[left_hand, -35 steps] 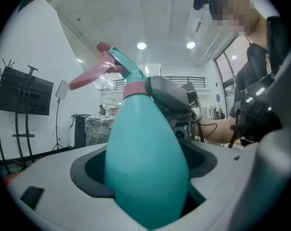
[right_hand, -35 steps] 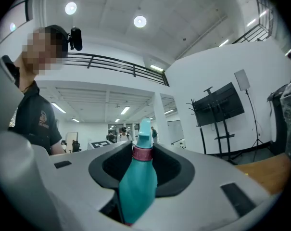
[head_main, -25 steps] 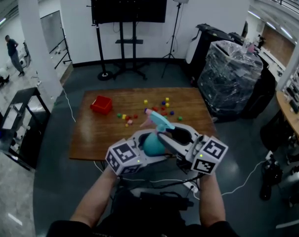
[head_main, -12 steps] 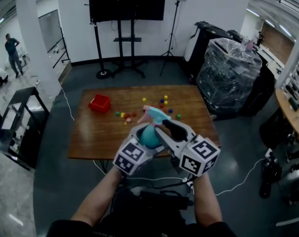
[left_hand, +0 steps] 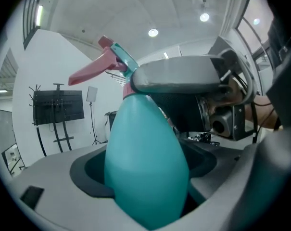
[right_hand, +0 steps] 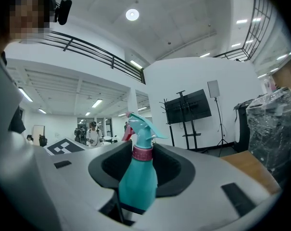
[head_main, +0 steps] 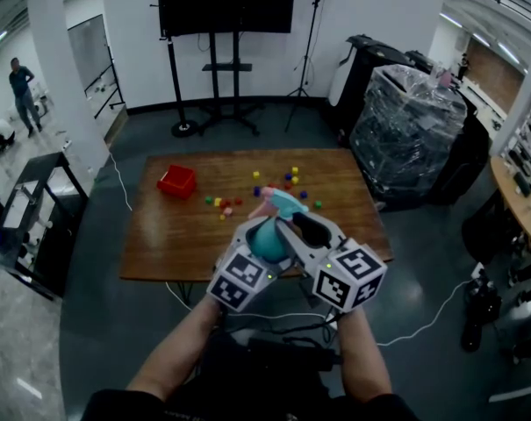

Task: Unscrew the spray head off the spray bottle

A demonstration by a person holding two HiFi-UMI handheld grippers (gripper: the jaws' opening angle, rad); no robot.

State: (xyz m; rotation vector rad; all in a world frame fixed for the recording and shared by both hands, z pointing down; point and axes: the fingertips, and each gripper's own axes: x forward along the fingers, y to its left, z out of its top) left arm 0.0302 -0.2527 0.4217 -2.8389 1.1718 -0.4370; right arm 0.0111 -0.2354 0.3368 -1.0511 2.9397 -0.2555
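I hold a teal spray bottle up above the table's near edge. Its teal spray head with a pink trigger points to the far left. My left gripper is shut on the bottle's body, which fills the gap between its jaws. My right gripper reaches in from the right at the neck. Its jaws are closing around the pink collar with dark gaps still showing on both sides. One grey right jaw crosses the neck in the left gripper view.
Below lies a wooden table with a red box at the back left and several small coloured cubes at the back. A TV stand and a wrapped pallet stand beyond. Cables run on the floor.
Both grippers have drawn closer together, the left one shifting right and the right one left. The bottle has stayed in the left jaws and moved slightly up and away.
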